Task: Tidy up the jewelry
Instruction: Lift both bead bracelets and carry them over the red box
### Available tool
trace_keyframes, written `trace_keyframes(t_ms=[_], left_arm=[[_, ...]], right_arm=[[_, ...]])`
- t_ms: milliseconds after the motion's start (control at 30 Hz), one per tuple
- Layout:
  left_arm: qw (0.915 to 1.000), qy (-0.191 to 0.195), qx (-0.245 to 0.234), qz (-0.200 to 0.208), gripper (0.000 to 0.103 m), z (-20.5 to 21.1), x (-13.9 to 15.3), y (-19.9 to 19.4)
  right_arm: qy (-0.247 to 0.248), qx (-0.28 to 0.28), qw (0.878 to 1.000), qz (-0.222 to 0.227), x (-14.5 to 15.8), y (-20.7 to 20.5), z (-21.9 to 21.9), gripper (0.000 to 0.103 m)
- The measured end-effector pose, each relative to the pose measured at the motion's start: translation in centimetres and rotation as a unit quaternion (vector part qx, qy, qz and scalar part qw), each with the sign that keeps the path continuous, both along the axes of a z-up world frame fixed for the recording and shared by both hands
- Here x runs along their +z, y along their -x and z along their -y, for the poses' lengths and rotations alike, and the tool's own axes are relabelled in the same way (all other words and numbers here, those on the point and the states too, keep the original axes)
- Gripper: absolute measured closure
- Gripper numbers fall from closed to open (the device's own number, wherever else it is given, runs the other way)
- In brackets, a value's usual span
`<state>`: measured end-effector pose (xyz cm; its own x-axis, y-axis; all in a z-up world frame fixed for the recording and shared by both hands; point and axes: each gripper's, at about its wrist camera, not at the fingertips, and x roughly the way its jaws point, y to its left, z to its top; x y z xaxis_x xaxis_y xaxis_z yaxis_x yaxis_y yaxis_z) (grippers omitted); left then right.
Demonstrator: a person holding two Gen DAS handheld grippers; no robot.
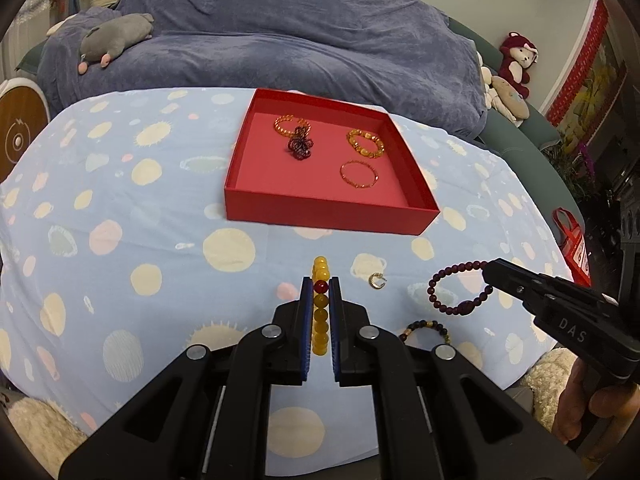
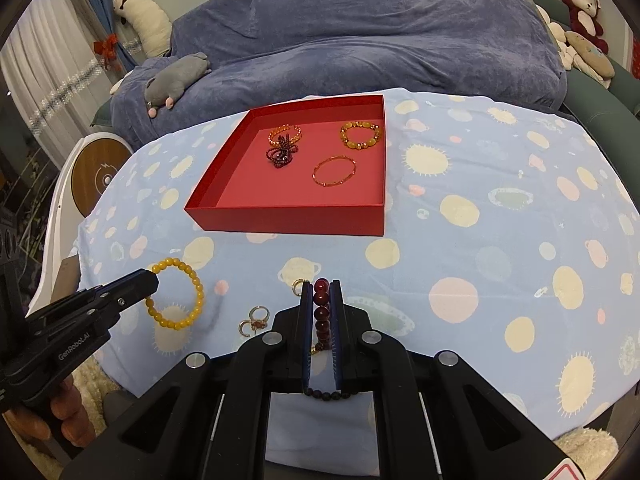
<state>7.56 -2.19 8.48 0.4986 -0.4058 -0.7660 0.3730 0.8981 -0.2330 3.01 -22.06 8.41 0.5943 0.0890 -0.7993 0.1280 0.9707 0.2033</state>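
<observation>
Left wrist view: left hand-held gripper (image 1: pixel 321 286) at bottom centre, pointing down and forward, blue-padded jaws nearly closed on a yellow bead bracelet (image 1: pixel 320 312), seen edge-on with one dark red bead among glossy round yellow ones. Lower right of frame: right hand-held gripper (image 1: pixel 489 271), matte black, a hand (image 1: pixel 592 404) on its grip, tip pinching a dark maroon bead bracelet (image 1: pixel 460 290) that hangs as an open loop above the cloth. Below it a dark mixed-bead bracelet (image 1: pixel 426 330) lies flat; just left, a small gold ring (image 1: pixel 377 281) on the cloth. Desk (image 1: pixel 120 200) covered in light blue fabric with pale yellow and pink round blobs.

Right wrist view: maroon beads run between the right gripper's jaws at bottom centre; left gripper at lower left holds the yellow loop off the cloth. Metal ring pieces (image 2: pixel 254 322) lie near frame centre-bottom.

Farther up, centre: shallow square red cardboard box (image 1: pixel 332 216), pink floor, holding an amber bead bracelet (image 1: pixel 365 143), a thin orange bangle (image 1: pixel 359 174), a small orange bead bracelet (image 1: pixel 289 123) and a tangled dark red bead strand (image 1: pixel 300 146) overlapping it.

Behind: blue velvety blanket (image 1: pixel 280 40), grey plush toy (image 1: pixel 116 36).
</observation>
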Motion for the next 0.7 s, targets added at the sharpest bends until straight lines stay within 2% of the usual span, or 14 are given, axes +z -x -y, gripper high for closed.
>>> trace_keyframes(t_ms=[200,400,533,700], left_arm=[[0.9987,0.009,-0.037,0.034,0.096,2.3,3.5,-2.8],[0.9958,0.062,-0.055,0.04,0.096,4.7,6.2,-7.9],[0.9955,0.074,-0.049,0.034,0.096,6.0,5.9,-11.1],[0.9965,0.079,-0.028,0.0,0.096,6.5,3.1,-14.3]], right_arm=[[0.01,0.019,0.999,0.032,2.6,-3.1,-0.1,0.095],[0.008,0.038,0.997,0.065,4.8,-8.0,-0.6,0.095],[0.013,0.038,0.997,0.064,4.1,-11.2,-1.0,0.095],[0.008,0.038,0.999,0.038,1.2,-13.7,-1.0,0.095]])
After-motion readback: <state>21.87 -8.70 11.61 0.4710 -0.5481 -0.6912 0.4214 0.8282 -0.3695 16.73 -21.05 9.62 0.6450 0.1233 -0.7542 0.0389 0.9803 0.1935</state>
